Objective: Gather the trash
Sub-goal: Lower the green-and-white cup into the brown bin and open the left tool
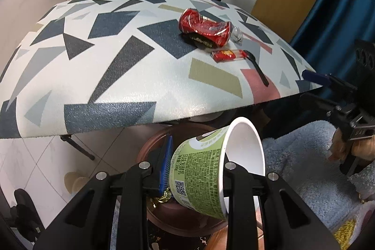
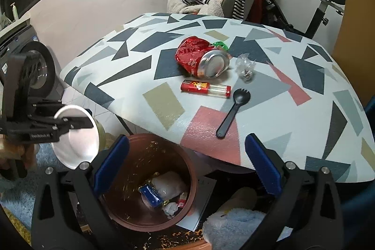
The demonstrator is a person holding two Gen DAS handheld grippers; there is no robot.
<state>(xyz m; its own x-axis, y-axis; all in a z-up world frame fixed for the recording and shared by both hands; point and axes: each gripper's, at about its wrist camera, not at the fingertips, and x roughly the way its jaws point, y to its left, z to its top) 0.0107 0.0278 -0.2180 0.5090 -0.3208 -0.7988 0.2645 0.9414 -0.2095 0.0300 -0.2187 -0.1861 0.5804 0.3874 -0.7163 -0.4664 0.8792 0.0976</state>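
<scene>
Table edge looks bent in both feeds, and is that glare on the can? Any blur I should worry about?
Left wrist view: fisheye bows the table edge into an arc; a soft sheen near that edge; the held cup is sharp. Right wrist view: same bowing; glare on the crushed can, bright on its metal base; the hand at the left edge is smeared, the trash bin is clear.

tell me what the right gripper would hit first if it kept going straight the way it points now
Most likely the brown trash bin. The open right gripper points down, with the bin's mouth between its fingers, so it would probably meet the rim or the trash inside. The table edge sits close above that line; depth is unclear.
</scene>
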